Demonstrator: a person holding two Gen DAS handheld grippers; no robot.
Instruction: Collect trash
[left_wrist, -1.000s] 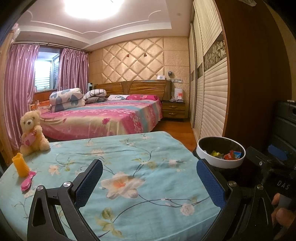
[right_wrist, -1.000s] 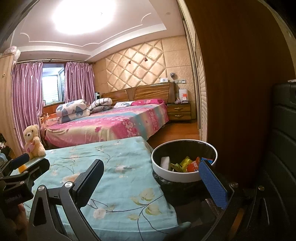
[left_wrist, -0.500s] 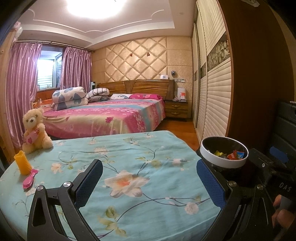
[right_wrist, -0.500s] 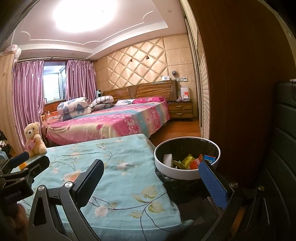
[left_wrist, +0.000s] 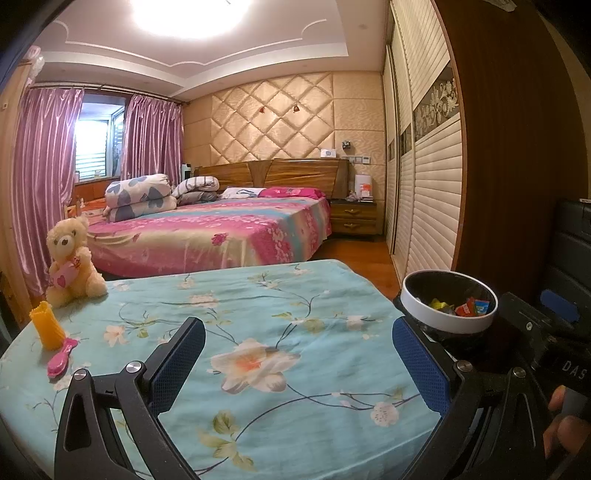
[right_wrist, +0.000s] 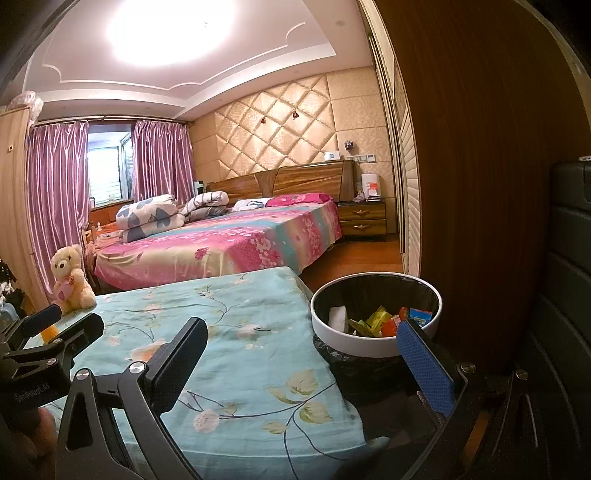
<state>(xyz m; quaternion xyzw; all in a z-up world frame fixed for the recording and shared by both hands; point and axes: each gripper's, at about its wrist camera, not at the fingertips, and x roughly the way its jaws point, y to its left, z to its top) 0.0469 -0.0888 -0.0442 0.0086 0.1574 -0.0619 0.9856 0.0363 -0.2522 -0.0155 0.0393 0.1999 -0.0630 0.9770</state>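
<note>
With both the left gripper (left_wrist: 295, 354) and right gripper (right_wrist: 303, 354) spread wide and empty, wrappers already lie in the trash bin (right_wrist: 373, 345) beside the table (left_wrist: 295, 295), so a further sweep risks grabbing the toy brush (left_wrist: 61, 358) by mistake

Left gripper (left_wrist: 297, 354) is standing with jaws spread wide, gripping nothing, blue pads (left_wrist: 421, 369) facing inward. Right gripper (right_wrist: 303, 356) is likewise gaping and unloaded. Fingertips of a hand (left_wrist: 561, 421) are showing at the right gripper's handle.
</note>
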